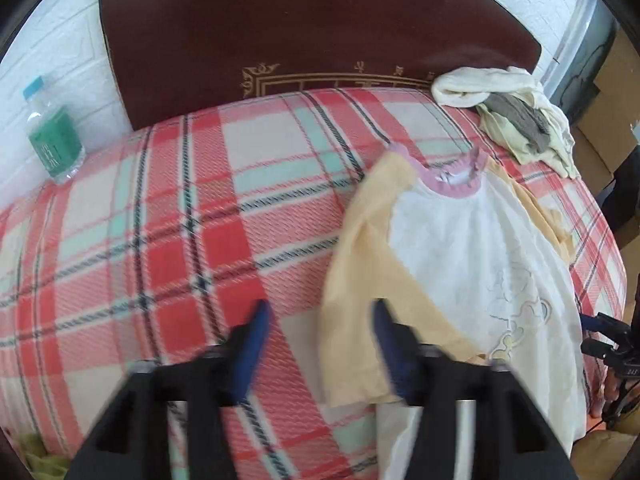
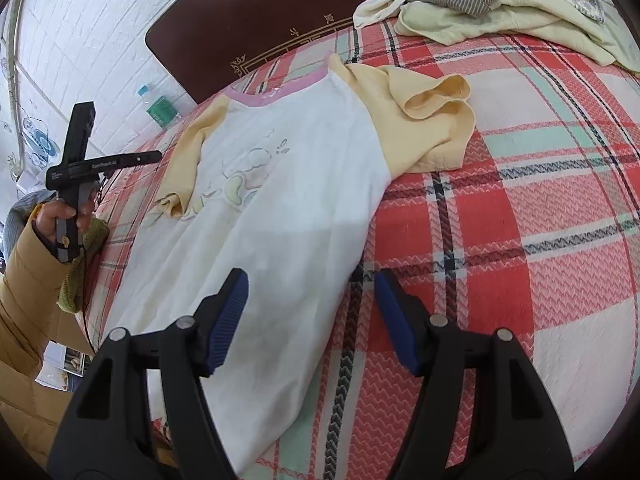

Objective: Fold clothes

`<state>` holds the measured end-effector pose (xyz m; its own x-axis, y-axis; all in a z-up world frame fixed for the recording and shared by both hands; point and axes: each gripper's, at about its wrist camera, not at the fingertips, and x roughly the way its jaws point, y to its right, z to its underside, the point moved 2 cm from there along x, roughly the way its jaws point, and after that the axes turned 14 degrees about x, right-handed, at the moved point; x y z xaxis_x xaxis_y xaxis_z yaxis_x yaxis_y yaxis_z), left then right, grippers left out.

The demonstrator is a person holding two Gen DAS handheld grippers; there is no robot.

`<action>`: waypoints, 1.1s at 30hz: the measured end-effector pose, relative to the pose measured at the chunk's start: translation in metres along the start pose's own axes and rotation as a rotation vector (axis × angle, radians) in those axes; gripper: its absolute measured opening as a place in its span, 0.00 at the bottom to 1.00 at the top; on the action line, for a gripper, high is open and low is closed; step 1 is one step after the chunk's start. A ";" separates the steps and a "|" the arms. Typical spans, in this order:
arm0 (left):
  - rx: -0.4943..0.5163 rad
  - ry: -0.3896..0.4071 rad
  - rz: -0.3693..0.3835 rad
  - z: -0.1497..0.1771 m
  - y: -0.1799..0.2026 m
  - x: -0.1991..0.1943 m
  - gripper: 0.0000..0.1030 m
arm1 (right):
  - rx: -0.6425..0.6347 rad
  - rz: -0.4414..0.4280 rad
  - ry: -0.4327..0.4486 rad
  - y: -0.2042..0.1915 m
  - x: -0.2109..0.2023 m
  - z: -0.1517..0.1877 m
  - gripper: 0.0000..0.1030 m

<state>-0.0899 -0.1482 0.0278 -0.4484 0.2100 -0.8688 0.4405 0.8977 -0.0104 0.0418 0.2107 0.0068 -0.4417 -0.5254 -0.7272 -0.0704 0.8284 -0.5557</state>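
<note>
**Shirt laid flat, ready for its first fold**

A small white shirt (image 2: 288, 184) with yellow sleeves and a pink neck band lies face up on the bed, on a red, white and green checked blanket (image 2: 520, 240). A faint drawing shows on its front. The sleeve on the left claw's side (image 1: 360, 264) lies flat, out from the body. The other sleeve (image 2: 432, 120) is bunched up and crumpled.

The left claw (image 1: 320, 320) is wide, with nothing pinched; the flat sleeve's edge lies right under it. The right claw (image 2: 312, 304) is also wide and hangs over the shirt's bottom edge, gripping nothing.

The shirt looks spread out but not folded yet. Next, I think, a claw must pinch a sleeve and bring it over the middle. The crumpled sleeve may need smoothing first.

A pile of other clothes (image 2: 500, 4) waits near the dark headboard (image 1: 312, 32). A water bottle (image 1: 54, 132) stands by the wall.
</note>
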 end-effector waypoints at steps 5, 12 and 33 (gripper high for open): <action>0.016 -0.035 0.068 0.003 0.014 0.028 0.42 | 0.001 -0.001 -0.001 0.000 0.000 0.001 0.66; 0.064 -0.001 -0.086 -0.010 0.015 0.007 0.03 | 0.010 -0.006 0.001 0.001 -0.001 0.003 0.66; -0.181 0.048 -0.030 0.070 -0.007 -0.046 0.66 | 0.005 -0.003 -0.021 0.003 -0.013 0.016 0.66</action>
<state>-0.0180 -0.1916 0.0333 -0.4975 0.1961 -0.8450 0.2809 0.9580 0.0570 0.0612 0.2165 0.0084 -0.4225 -0.5321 -0.7337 -0.0675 0.8257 -0.5600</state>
